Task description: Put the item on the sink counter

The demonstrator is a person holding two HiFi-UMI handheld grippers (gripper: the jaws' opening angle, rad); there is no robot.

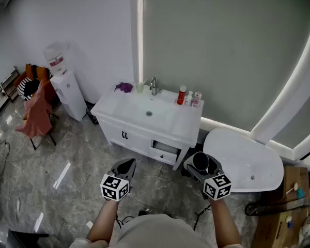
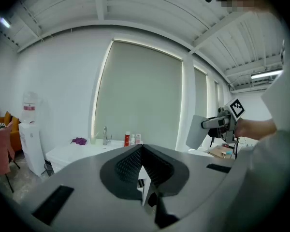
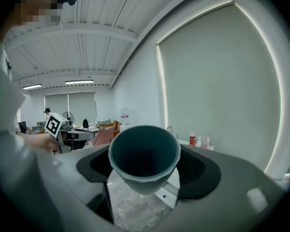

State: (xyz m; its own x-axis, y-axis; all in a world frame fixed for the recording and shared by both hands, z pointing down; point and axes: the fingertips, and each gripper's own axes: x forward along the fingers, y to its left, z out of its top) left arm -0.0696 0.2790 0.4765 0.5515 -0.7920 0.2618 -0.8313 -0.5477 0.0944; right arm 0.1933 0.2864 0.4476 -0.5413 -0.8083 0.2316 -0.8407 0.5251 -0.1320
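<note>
Entry: carrying stage, the item not yet set down.

The right gripper point(image 1: 200, 162) has its fingers set wide and pressed on the two sides of a dark teal cup point(image 3: 144, 156), so the cup sits between the fingers, off any support. We judge the grip is wide because the cup's body is wide.

The left gripper point(image 2: 141, 170) has its fingers brought together with nothing between them. We judge it is idle, held level beside the right one to stay out of the way.

The sink surface point(image 1: 183, 124) lies well ahead of both pairs of fingertips, with floor between. On it, beyond the fingers, are a purple cloth point(image 1: 124, 87), a faucet point(image 1: 154, 86) and a red bottle point(image 1: 182, 95) along the back edge. The near part looks bare, so we judge that a likely place for the cup.

Views compared: the right gripper view shows the cup's open mouth turned toward the camera and the fingers on its sides. The head view alone shows how far the sink surface lies from the fingertips. The left gripper view alone shows its fingers meeting.
</note>
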